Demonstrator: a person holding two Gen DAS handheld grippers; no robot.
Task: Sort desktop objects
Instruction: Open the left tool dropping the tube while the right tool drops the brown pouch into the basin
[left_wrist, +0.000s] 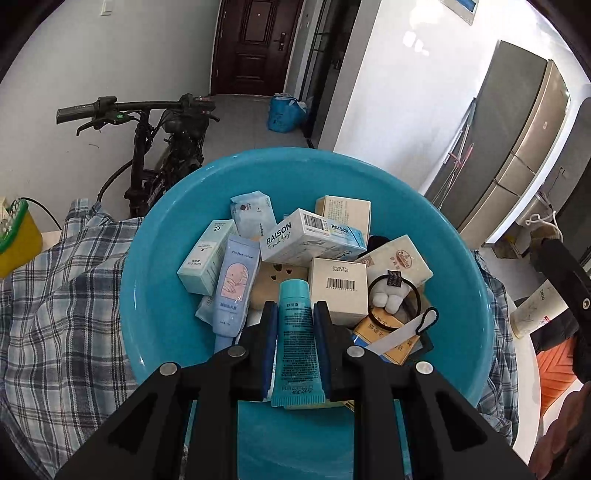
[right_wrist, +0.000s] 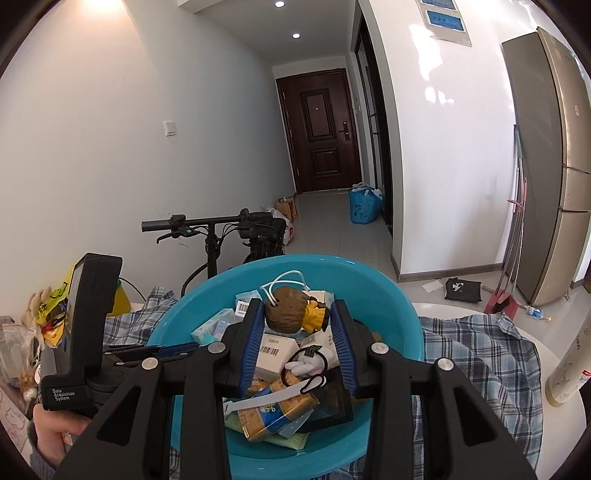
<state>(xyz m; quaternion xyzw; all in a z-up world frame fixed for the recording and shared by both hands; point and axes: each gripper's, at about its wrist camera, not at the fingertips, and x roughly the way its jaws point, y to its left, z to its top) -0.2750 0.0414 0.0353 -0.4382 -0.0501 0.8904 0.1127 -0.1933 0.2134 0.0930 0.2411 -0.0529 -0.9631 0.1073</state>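
Observation:
A blue plastic basin (left_wrist: 155, 288) holds several small boxes, tubes and packets, among them a RAISON box (left_wrist: 303, 236) and a pale blue tube (left_wrist: 234, 284). My left gripper (left_wrist: 295, 310) is shut on a teal tube (left_wrist: 297, 332), held over the basin's near side. My right gripper (right_wrist: 297, 310) is shut on a small figurine with brown hair and a yellow body (right_wrist: 295, 310), held above the same basin (right_wrist: 391, 314). A black hair tie with a white charm (right_wrist: 310, 360) lies among the boxes below it.
The basin sits on a plaid cloth (left_wrist: 62, 314) over a white table (right_wrist: 554, 417). A cardboard tube (right_wrist: 570, 362) stands at the right. A yellow-green container (left_wrist: 18, 236) stands at the left. A bicycle (left_wrist: 162, 155) and a fridge (right_wrist: 546, 166) stand beyond the table.

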